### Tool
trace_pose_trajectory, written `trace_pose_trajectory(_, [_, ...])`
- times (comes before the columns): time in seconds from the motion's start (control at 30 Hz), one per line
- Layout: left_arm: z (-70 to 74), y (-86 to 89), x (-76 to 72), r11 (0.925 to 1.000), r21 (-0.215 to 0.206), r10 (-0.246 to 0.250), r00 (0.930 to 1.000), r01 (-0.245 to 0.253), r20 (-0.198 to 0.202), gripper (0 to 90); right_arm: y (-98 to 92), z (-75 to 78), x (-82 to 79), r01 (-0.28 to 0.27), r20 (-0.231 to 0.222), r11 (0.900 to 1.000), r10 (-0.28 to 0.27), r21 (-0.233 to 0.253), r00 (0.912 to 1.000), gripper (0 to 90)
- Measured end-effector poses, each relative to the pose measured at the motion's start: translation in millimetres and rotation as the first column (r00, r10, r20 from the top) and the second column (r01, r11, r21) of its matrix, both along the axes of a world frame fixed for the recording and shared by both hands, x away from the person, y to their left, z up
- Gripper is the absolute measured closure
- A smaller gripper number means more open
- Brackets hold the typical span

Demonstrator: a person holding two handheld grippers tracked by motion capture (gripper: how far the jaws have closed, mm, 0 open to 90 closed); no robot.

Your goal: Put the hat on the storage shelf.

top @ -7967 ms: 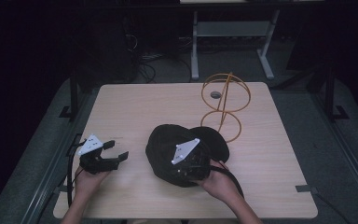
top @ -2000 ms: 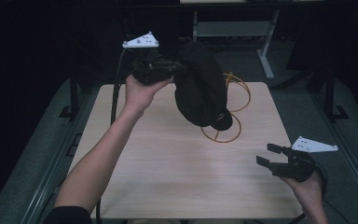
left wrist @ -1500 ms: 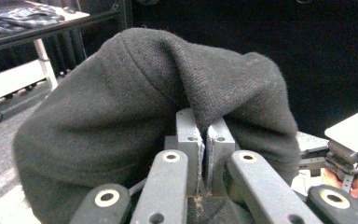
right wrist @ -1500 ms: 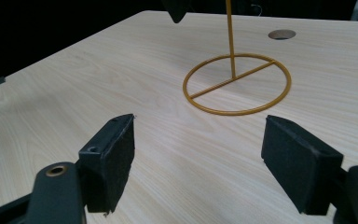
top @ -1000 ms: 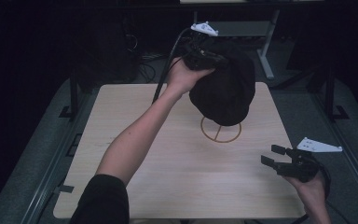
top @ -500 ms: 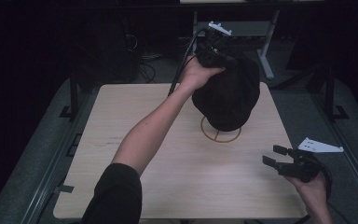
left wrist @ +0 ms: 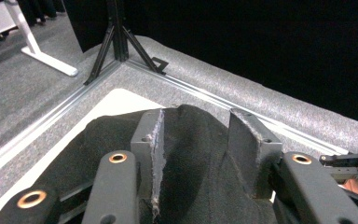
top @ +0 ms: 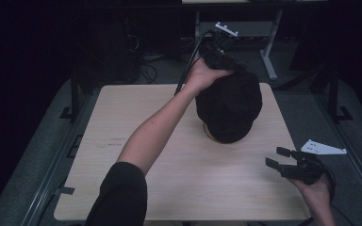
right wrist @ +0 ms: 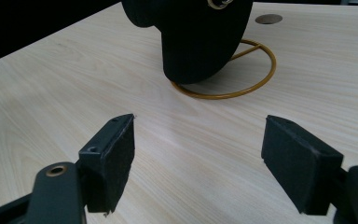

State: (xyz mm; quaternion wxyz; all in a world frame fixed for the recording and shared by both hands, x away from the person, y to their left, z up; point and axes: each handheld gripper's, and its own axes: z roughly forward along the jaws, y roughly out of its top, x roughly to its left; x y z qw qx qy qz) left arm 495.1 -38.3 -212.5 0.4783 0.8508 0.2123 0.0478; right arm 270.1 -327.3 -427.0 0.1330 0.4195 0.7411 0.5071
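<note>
A black hat [top: 228,110] sits over a gold wire stand [right wrist: 261,81] at the far right of the wooden table [top: 122,108]. My left gripper [top: 226,63] reaches across to the hat's far top side and is shut on a fold of its fabric. In the left gripper view the black hat [left wrist: 98,144] bulges up between the jaws of that gripper [left wrist: 195,126]. My right gripper [top: 277,157] hovers open near the table's front right edge, with nothing in it. In the right gripper view, the hat [right wrist: 196,42] stands beyond the open right gripper [right wrist: 198,154].
A round cable hole [right wrist: 268,18] lies in the table behind the stand. Metal rails [top: 52,169] and grey carpet surround the table. A white desk frame [top: 268,61] and a black tripod [left wrist: 116,42] stand beyond the far edge.
My left arm has carried the hat from mid-table up and over to the far right and lowered it onto the gold stand. The right gripper stays open at the front right.
</note>
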Motion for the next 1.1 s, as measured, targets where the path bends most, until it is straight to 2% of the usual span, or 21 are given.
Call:
trace_pose_trajectory(0.2, [0.5,5.8,-5.3,0.9996,0.029,0.002,0.9996,-0.003,0.027,52.3,1.3,-1.6,0.4,0.000,0.001,1.000,0.000,-0.012,1.0000,25.1])
trace_pose_trajectory(0.47, [0.4,18.0,-9.9,0.9993,0.034,0.017,0.9994,-0.018,0.031,50.5,3.6,-2.3,0.7,0.003,0.003,1.000,-0.003,-0.024,1.0000,24.6])
trace_pose_trajectory(0.57, [0.8,24.5,-13.1,0.9995,0.021,0.021,0.9991,-0.022,0.038,50.1,3.9,-2.8,-0.4,0.003,0.003,1.000,-0.003,-0.029,1.0000,24.5])
trace_pose_trajectory(0.7, [-0.4,31.2,-18.2,0.9998,0.011,0.017,0.9996,-0.017,0.024,49.8,3.5,-1.9,-2.3,0.023,0.009,0.999,-0.023,-0.025,0.9997,23.2])
trace_pose_trajectory(0.93, [-3.8,44.4,-29.1,0.9996,0.017,0.021,0.9990,-0.022,0.040,48.5,4.2,-3.5,-2.1,0.039,0.007,0.999,-0.039,-0.026,0.9992,21.8])
trace_pose_trajectory(1.1, [-7.6,55.9,-35.6,0.9993,0.027,0.027,0.9987,-0.028,0.042,48.1,9.6,-4.2,-2.1,0.031,0.004,0.999,-0.031,-0.034,0.9995,21.0])
